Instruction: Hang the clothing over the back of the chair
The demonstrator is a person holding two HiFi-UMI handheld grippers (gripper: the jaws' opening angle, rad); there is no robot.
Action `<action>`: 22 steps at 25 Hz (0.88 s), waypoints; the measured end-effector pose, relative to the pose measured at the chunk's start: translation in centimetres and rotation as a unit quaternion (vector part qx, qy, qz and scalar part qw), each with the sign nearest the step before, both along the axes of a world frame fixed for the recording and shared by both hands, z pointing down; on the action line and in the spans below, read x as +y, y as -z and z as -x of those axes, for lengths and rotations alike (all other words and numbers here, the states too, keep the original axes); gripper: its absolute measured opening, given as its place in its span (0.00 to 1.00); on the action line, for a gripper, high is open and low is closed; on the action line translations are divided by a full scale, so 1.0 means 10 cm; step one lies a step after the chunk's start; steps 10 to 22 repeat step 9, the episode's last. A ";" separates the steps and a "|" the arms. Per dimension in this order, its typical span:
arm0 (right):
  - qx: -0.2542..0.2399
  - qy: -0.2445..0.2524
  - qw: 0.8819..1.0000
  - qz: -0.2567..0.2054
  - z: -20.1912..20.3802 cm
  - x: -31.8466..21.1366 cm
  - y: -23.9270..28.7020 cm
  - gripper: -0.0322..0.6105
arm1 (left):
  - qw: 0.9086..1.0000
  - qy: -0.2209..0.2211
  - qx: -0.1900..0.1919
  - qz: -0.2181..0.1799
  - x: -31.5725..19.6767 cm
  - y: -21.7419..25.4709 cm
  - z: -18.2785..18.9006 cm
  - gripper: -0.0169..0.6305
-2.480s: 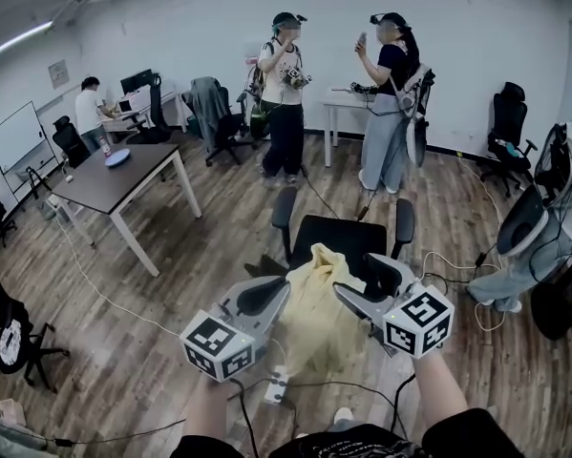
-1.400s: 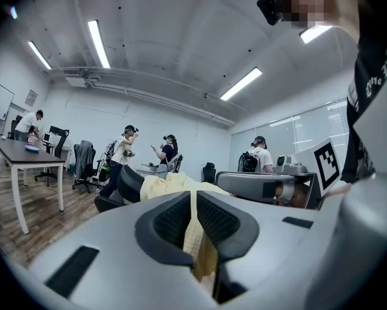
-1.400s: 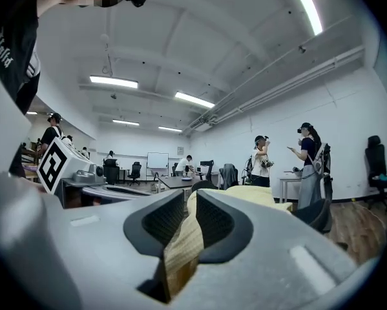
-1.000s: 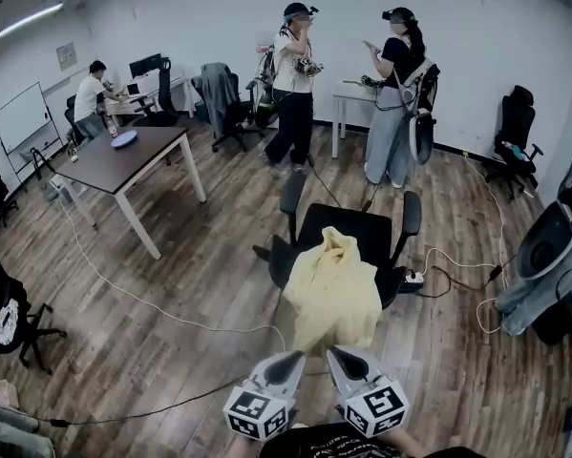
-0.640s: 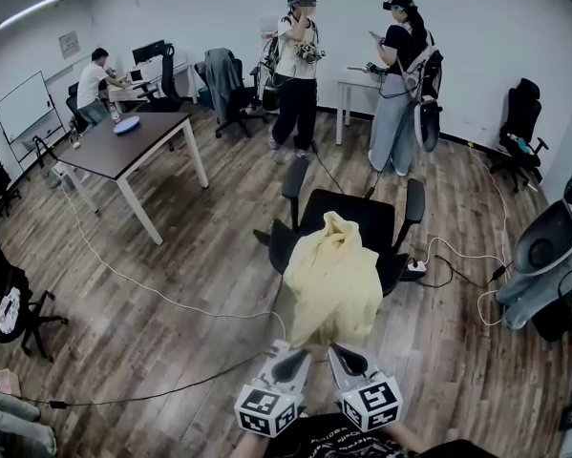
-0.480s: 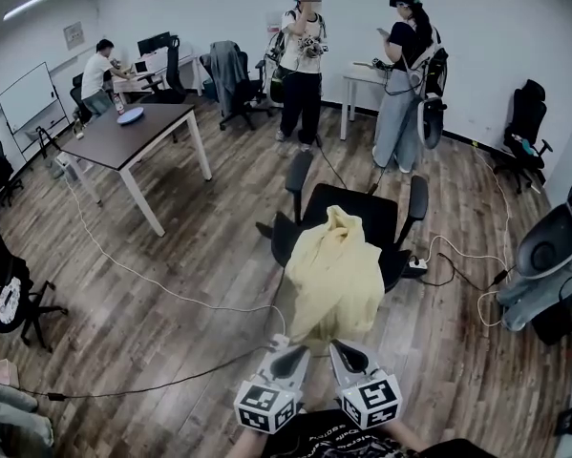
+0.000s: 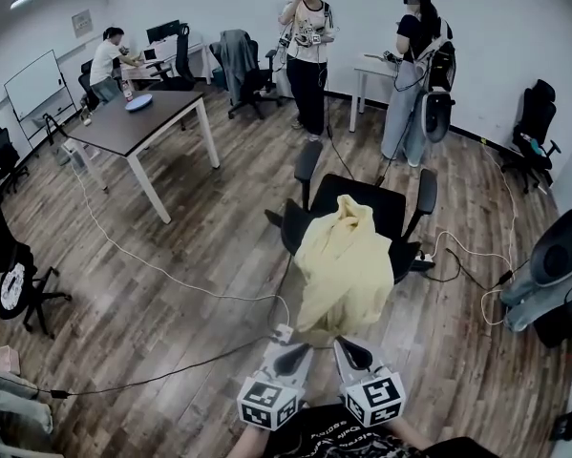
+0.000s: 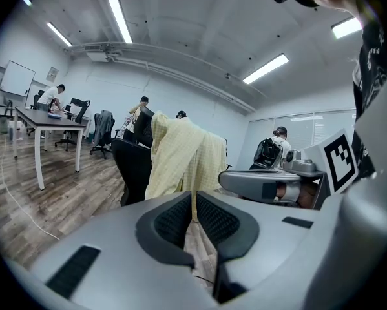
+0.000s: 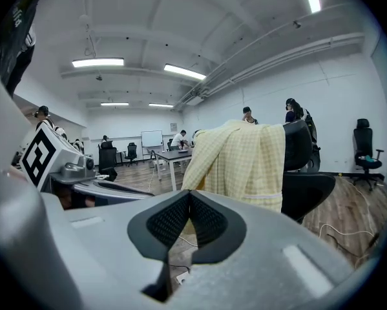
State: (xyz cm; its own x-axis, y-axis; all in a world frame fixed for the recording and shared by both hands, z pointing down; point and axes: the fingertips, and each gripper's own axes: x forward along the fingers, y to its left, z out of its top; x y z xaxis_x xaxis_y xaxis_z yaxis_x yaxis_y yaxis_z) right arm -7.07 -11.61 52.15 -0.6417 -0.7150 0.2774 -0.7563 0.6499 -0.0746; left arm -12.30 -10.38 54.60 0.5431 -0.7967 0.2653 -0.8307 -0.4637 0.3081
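A pale yellow checked garment [image 7: 345, 265] hangs over the back of a black office chair [image 7: 376, 208] and reaches almost to the floor on my side. Both grippers are drawn back close to my body, well short of the cloth. My left gripper [image 7: 293, 355] is shut with nothing in it. My right gripper [image 7: 348, 351] is shut and empty beside it. In the left gripper view the garment [image 8: 183, 160] drapes the chair [image 8: 132, 170] beyond the closed left gripper [image 8: 193, 202]. The right gripper view shows the garment [image 9: 245, 163] on the chair [image 9: 306, 186] past the closed right gripper [image 9: 189, 202].
A power strip [image 7: 284, 333] and cables lie on the wood floor just ahead of the grippers. A dark table [image 7: 137, 127] stands at the left. Two people [image 7: 309, 27] stand at the back by a white desk, and another sits far left. More chairs [image 7: 534, 113] line the walls.
Both grippers have drawn back from the chair toward my body and sunk a little. The garment stays draped over the chair back, untouched.
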 end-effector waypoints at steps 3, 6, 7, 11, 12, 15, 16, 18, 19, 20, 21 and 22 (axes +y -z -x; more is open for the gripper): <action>0.002 -0.002 1.000 0.003 -0.02 0.01 -0.04 0.06 | 1.000 -0.003 -0.006 0.005 0.04 -0.06 -0.01 0.07; 0.005 -0.001 1.000 0.009 -0.04 0.02 -0.09 0.06 | 1.000 -0.004 -0.002 0.010 0.06 -0.08 -0.02 0.07; 0.005 -0.001 1.000 0.011 -0.04 0.03 -0.10 0.06 | 1.000 -0.005 -0.002 0.011 0.07 -0.09 -0.02 0.07; 0.006 0.001 1.000 0.015 -0.05 0.05 -0.13 0.06 | 1.000 -0.006 -0.002 0.012 0.07 -0.10 -0.04 0.07; 0.006 0.001 1.000 0.015 -0.05 0.05 -0.13 0.06 | 1.000 -0.006 -0.002 0.012 0.07 -0.10 -0.04 0.07; 0.006 0.001 1.000 0.015 -0.05 0.05 -0.13 0.06 | 1.000 -0.006 -0.002 0.012 0.07 -0.10 -0.04 0.07; 0.006 0.001 1.000 0.015 -0.05 0.05 -0.13 0.06 | 1.000 -0.006 -0.002 0.012 0.07 -0.10 -0.04 0.07; 0.006 0.001 1.000 0.015 -0.05 0.05 -0.13 0.06 | 1.000 -0.006 -0.002 0.012 0.07 -0.10 -0.04 0.07; 0.006 0.001 1.000 0.015 -0.05 0.05 -0.13 0.06 | 1.000 -0.006 -0.002 0.012 0.07 -0.10 -0.04 0.07; 0.006 0.001 1.000 0.015 -0.05 0.05 -0.13 0.06 | 1.000 -0.006 -0.002 0.012 0.07 -0.10 -0.04 0.07; 0.006 0.001 1.000 0.015 -0.05 0.05 -0.13 0.06 | 1.000 -0.006 -0.002 0.012 0.07 -0.10 -0.04 0.07; 0.006 0.001 1.000 0.015 -0.05 0.05 -0.13 0.06 | 1.000 -0.006 -0.002 0.012 0.07 -0.10 -0.04 0.07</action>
